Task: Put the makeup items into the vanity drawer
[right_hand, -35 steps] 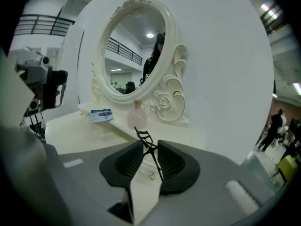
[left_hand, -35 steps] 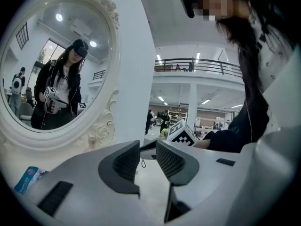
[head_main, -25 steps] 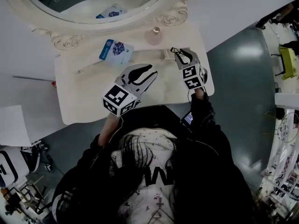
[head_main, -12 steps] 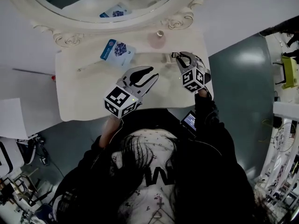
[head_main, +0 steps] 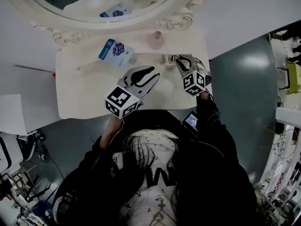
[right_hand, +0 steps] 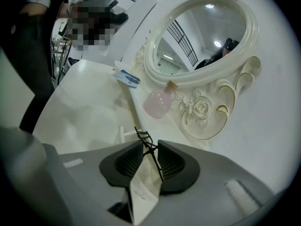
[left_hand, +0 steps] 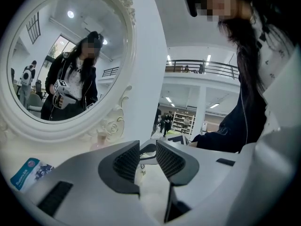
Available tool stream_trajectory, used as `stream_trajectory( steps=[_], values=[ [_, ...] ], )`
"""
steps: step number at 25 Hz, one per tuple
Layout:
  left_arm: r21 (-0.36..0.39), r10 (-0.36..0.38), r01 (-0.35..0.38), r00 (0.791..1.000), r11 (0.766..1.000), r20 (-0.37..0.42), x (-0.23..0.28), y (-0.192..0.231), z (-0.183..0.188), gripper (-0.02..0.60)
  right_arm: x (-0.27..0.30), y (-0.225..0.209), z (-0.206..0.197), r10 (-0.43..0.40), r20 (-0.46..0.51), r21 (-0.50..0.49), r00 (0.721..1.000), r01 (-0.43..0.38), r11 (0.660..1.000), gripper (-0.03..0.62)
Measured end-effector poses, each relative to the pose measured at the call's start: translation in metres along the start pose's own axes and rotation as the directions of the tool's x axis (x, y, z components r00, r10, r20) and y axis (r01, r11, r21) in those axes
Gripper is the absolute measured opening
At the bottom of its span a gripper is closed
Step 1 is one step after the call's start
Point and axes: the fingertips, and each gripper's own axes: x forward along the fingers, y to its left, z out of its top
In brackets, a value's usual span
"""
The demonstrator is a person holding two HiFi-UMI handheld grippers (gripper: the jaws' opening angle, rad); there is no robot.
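Observation:
My right gripper (head_main: 181, 59) (right_hand: 150, 146) hovers over the right part of the cream vanity top (head_main: 84, 93), shut on a thin black wire makeup tool (right_hand: 144, 136) with a white piece under it. The tool's tip sticks out past the jaws. My left gripper (head_main: 148, 73) (left_hand: 147, 149) is over the middle of the top, its jaws a narrow gap apart with nothing between them. A pink bottle (head_main: 156, 39) (right_hand: 157, 102) stands by the mirror base. A blue packet (head_main: 115, 51) (right_hand: 128, 77) (left_hand: 29, 171) lies at the back left. No drawer shows.
A thin white stick (head_main: 91, 65) lies left of the packet. A small white item (head_main: 168, 59) (right_hand: 123, 134) sits just ahead of the right gripper. The oval mirror (head_main: 99, 4) with its carved frame closes off the back. The table's right edge is close to the right gripper.
Both grippers stay where they were over the vanity top. Only the head camera has shifted a little.

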Motion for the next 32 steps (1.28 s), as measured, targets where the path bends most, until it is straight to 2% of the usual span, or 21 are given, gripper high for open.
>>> stream_trajectory(
  steps=[5,10,12,16,21,25,32],
  values=[
    [0.007,0.012,-0.012,1.000,1.000,-0.005,0.006,-0.002,0.001,0.109,-0.002,-0.022,0.016,-0.076,0.062,-0.034,0.995,0.078,0.996,0.106],
    [0.011,0.025,-0.025,1.000,1.000,-0.006,0.009,-0.004,0.003,0.109,0.011,-0.001,-0.003,-0.024,0.006,-0.142,1.000,0.025,0.990,0.106],
    [0.008,0.039,-0.039,0.999,0.999,-0.007,0.007,-0.001,0.003,0.109,0.012,0.010,-0.009,-0.001,0.000,-0.139,1.000,0.001,0.990,0.106],
    [-0.002,0.066,-0.066,0.998,0.998,-0.008,0.004,0.005,0.001,0.109,0.016,0.006,-0.012,0.024,0.020,0.008,1.000,-0.024,1.000,0.106],
    [-0.011,0.078,-0.078,0.997,0.997,-0.012,0.005,0.006,-0.002,0.109,0.016,0.005,-0.012,0.077,0.034,0.146,0.996,-0.081,0.986,0.107],
    [-0.010,0.079,-0.079,0.997,0.997,-0.013,0.006,0.006,-0.003,0.109,0.018,0.005,-0.012,0.110,0.041,0.234,0.993,-0.116,0.965,0.107],
    [-0.012,0.081,-0.081,0.997,0.997,-0.007,0.005,0.009,-0.003,0.109,0.017,0.010,-0.010,0.198,0.051,0.368,0.979,-0.203,0.908,0.104]
  ],
)
